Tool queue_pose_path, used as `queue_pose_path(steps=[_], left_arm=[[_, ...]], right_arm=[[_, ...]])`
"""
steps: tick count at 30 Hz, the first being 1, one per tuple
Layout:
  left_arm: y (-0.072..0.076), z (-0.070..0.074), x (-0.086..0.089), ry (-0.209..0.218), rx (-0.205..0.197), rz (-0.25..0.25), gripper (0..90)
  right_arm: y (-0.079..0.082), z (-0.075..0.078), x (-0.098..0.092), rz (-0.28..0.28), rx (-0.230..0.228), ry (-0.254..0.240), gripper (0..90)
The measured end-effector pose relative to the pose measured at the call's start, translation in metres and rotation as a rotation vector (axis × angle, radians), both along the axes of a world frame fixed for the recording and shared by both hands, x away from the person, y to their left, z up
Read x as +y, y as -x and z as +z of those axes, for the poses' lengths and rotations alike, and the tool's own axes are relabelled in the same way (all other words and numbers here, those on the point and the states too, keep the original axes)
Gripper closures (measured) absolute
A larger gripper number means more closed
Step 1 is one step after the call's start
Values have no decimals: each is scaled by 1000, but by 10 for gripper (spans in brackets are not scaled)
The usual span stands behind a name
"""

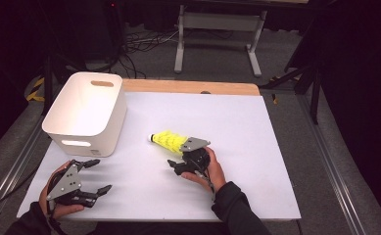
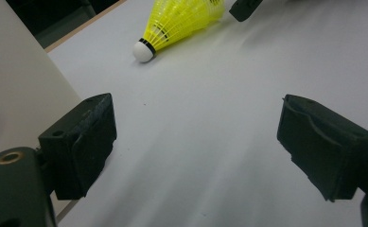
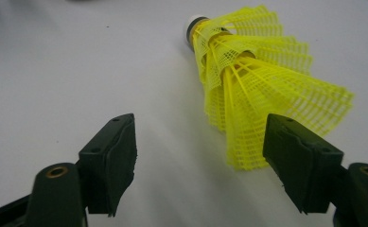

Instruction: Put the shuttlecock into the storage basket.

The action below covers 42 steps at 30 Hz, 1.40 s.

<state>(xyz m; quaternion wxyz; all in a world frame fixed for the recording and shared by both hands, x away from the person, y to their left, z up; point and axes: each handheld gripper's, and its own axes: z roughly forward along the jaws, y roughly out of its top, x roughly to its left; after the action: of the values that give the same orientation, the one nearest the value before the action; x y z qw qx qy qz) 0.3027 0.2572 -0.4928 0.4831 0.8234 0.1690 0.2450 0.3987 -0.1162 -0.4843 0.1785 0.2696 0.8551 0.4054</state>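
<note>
A nested stack of yellow mesh shuttlecocks point(image 1: 168, 140) lies on its side on the white table point(image 1: 237, 127), with its white cork tip pointing left. My right gripper point(image 1: 179, 155) sits at the wide skirt end. In the right gripper view the jaws point(image 3: 203, 142) stand apart. The skirt point(image 3: 248, 85) reaches in beside the right pad, and the left pad is well off it. My left gripper point(image 1: 101, 175) rests open near the table's front left with nothing between its jaws point(image 2: 196, 127). From there the shuttlecocks point(image 2: 181, 21) lie farther off.
A white bin point(image 1: 105, 126) with handle slots stands at the back left, and its wall point(image 2: 11, 85) is close beside my left gripper. A wooden strip point(image 1: 193, 87) runs along the table's far edge. A metal stand and cables sit on the floor beyond.
</note>
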Motion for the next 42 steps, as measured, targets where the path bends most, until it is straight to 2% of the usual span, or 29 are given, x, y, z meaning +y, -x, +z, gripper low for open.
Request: queue_pose_path(steps=[4,6,12,15,21,22,25,27,29,37,42], left_arm=[[0,0,0,4,-1,0,134],[0,0,0,3,0,1,134],[1,0,0,1,-2,-5,134],[1,0,-1,3,1,-7,134],[1,-2,-6,-10,10,-27,134],[2,-2,-7,-11,11,-28,134],[2,-2,-6,-11,5,-32,134],[2,-2,-6,-5,12,-31,134],[1,-3,-6,-10,14,-34,134],[1,-3,-7,-16,18,-35,134],[0,-3,-7,-22,16,-33,134]], right_arm=[[-7,-1,7,-14,23,-15,294],[-9,-1,13,-22,21,-5,299],[-14,0,24,-43,30,-17,338],[-16,1,29,-60,18,-7,376],[-26,0,32,-118,7,-21,551],[-28,0,33,-132,1,-13,597],[-35,0,34,-157,3,-27,739],[-38,0,37,-157,6,-30,768],[-41,0,40,-156,2,-10,802],[-40,1,47,-130,-26,8,824],[-39,5,44,-129,-29,-16,825]])
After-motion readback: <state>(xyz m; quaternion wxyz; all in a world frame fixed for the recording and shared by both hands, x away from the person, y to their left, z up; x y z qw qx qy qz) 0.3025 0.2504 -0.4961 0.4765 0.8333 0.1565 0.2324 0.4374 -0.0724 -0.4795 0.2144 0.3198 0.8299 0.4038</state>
